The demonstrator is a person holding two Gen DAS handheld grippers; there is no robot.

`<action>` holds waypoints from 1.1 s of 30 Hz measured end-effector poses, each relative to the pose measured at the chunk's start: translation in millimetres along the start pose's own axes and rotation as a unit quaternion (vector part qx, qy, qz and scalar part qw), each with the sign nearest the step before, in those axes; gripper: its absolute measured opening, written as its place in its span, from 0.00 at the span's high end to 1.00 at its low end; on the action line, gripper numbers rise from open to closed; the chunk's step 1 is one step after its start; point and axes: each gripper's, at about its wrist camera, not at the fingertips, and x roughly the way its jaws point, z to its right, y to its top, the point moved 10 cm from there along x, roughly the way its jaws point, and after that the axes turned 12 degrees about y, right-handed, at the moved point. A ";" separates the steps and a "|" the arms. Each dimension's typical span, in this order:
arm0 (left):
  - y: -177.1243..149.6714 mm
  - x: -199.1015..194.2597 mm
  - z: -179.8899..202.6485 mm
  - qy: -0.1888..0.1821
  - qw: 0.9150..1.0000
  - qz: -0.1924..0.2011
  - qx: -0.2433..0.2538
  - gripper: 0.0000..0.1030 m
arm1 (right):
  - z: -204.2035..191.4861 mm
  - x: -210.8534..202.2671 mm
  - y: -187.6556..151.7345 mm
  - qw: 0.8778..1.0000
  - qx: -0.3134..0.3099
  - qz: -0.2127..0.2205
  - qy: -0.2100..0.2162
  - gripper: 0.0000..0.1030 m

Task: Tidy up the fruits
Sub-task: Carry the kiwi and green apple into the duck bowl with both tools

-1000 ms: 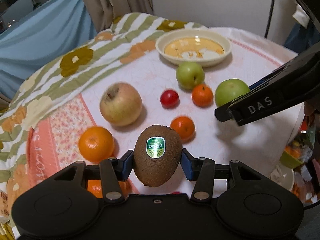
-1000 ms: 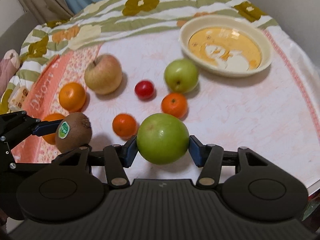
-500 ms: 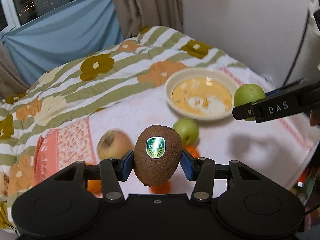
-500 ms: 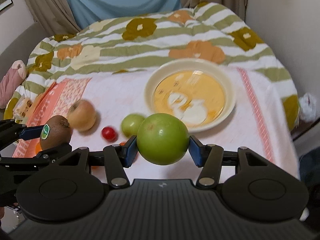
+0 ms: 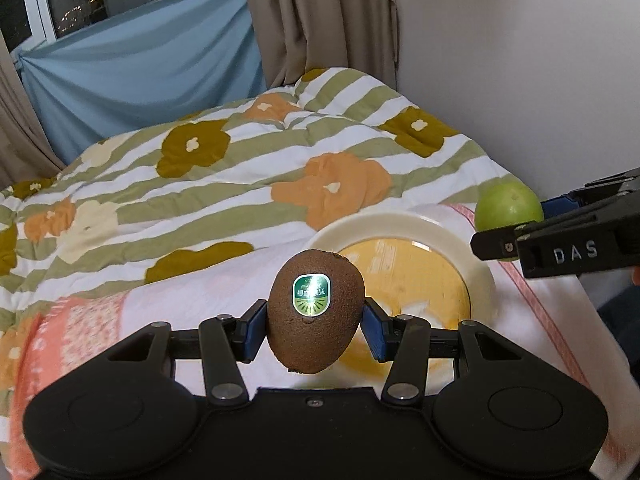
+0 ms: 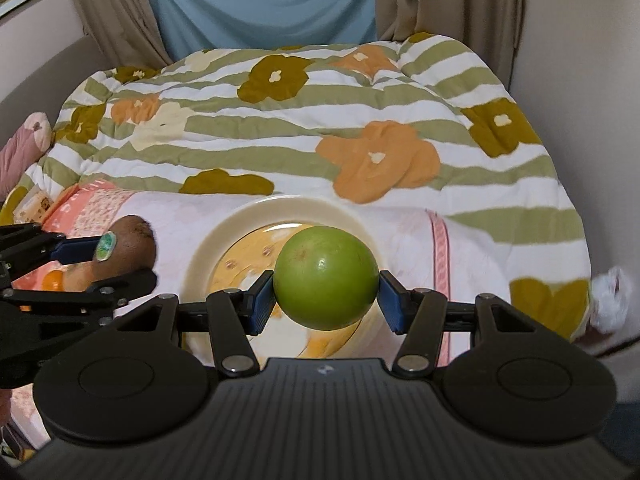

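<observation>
The left gripper (image 5: 316, 326) has its jaws clamped on a brown kiwi (image 5: 316, 312), the blue pads pressing its two sides; the fruit stands on end with a green sticker (image 5: 311, 294) facing the camera. The right gripper (image 6: 326, 298) has its jaws clamped on a round green apple (image 6: 326, 278), pads on either flank.

Both fruits hang in the air over a cream bowl (image 6: 224, 232) with a yellow inside. In the right wrist view the apple sits in front of the middle of the bowl, and the kiwi shows at the left, near the bowl's left rim. In the left wrist view the kiwi is over the bowl's near left part, and the apple shows by its far right rim.

The bowl rests on a pale pink cloth (image 6: 180, 212) spread over a bed covered by a green-striped flowered quilt (image 6: 320, 120). Beyond are tan curtains (image 6: 112, 8) and a blue sheet (image 6: 260, 0). An orange fruit (image 6: 54, 280) peeks behind the left gripper.
</observation>
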 end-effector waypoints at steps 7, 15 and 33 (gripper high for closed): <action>14.8 64.5 35.2 0.006 1.000 -0.022 0.012 0.48 | 28.5 39.7 18.9 1.000 -0.006 -0.013 0.019 0.33; 15.1 103.5 55.7 0.019 0.998 -0.040 0.037 0.48 | 42.8 72.8 16.9 0.999 -0.003 -0.034 0.032 0.33; 7.0 83.0 49.7 0.006 0.998 -0.047 0.036 0.08 | 43.0 87.7 20.8 0.996 -0.013 -0.060 0.062 0.32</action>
